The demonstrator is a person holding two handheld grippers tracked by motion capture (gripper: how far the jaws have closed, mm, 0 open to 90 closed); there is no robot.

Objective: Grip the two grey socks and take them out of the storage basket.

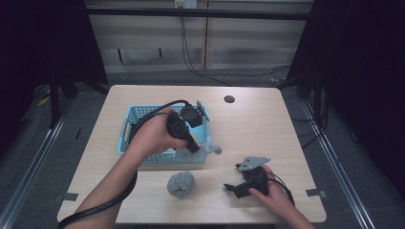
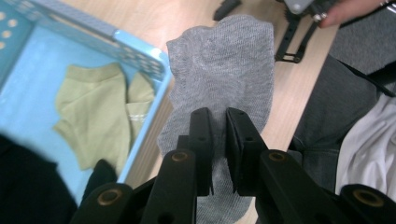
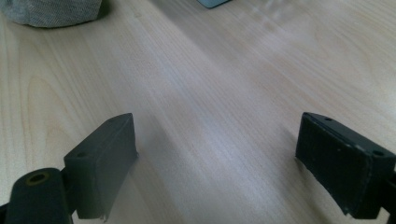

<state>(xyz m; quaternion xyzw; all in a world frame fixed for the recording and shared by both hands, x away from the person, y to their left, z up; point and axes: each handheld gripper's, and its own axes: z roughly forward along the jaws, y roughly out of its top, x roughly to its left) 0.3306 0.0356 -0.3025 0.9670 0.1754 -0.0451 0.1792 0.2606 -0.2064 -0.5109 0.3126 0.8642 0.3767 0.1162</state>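
While your left tongs (image 2: 218, 140) pinch a grey sock (image 2: 224, 70) at the blue basket (image 2: 140, 53) corner, mid-frame, green socks (image 2: 100, 109) lie inside, a balled sock (image 1: 181, 184) waits on the bench (image 1: 258, 124), and your right tongs (image 3: 219, 158) stand spread.

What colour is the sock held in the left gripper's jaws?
Grey: the sock is a plain knit, clearest in the left gripper view.
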